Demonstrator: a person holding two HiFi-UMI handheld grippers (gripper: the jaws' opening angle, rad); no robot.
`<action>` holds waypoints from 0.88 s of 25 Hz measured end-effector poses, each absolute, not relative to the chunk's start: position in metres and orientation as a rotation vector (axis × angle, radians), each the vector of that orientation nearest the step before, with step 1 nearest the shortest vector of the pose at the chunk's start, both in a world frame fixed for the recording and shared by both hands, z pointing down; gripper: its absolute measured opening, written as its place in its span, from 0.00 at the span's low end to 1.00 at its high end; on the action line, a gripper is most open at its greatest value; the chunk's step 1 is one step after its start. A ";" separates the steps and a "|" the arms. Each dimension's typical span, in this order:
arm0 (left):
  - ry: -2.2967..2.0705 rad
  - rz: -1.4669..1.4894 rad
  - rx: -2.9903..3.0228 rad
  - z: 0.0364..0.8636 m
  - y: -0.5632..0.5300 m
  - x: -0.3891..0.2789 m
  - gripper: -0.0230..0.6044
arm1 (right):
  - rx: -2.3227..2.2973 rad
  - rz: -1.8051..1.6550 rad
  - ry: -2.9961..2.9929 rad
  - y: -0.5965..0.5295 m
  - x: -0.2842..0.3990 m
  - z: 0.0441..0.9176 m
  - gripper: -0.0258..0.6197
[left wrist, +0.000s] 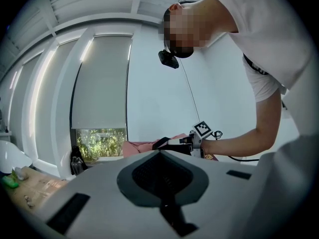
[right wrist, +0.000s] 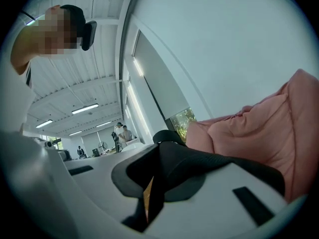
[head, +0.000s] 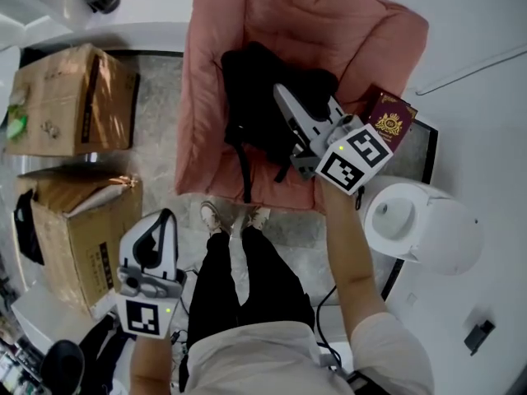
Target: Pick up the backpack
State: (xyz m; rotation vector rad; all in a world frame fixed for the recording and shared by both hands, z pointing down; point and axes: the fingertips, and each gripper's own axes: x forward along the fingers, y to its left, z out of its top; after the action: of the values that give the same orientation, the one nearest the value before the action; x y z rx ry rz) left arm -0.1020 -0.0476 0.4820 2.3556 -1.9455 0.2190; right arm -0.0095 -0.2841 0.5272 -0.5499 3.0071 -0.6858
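A black backpack (head: 247, 89) lies on a pink cushioned seat (head: 239, 23). My right gripper (head: 282, 97) reaches over its right side and is shut on a black strap (right wrist: 219, 161), which runs from the jaws off to the right in the right gripper view. Behind the strap the pink cushion (right wrist: 269, 128) fills that view's right side. My left gripper (head: 165, 218) hangs low at the left, beside the person's leg and well away from the backpack. Its jaws stand together with nothing between them. From the left gripper view (left wrist: 160, 153) the right gripper (left wrist: 158, 144) shows far off over the seat.
A maroon passport (head: 391, 122) lies by the seat's right edge. A white rounded appliance (head: 420, 225) stands on the white counter at the right. Two cardboard boxes (head: 70, 97) (head: 78, 229) stand on the floor at the left. The person's shoes (head: 235, 216) are at the seat's front.
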 end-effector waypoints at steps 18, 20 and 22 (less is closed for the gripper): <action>-2.020 0.201 2.291 0.485 -0.005 -0.154 0.05 | -0.735 -0.654 2.978 -0.281 -0.032 0.510 0.09; -2.007 0.166 2.297 0.487 -0.009 -0.153 0.05 | -0.718 -0.697 2.978 -0.276 -0.034 0.506 0.09; -1.994 0.131 2.308 0.486 -0.013 -0.151 0.05 | -0.697 -0.724 2.978 -0.273 -0.037 0.501 0.09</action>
State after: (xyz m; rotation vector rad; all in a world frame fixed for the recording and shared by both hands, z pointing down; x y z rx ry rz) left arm -0.1514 -0.0132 0.4862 2.3079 -1.9940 0.1307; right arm -0.0375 -0.2726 0.5010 -0.6970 2.9775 -0.7244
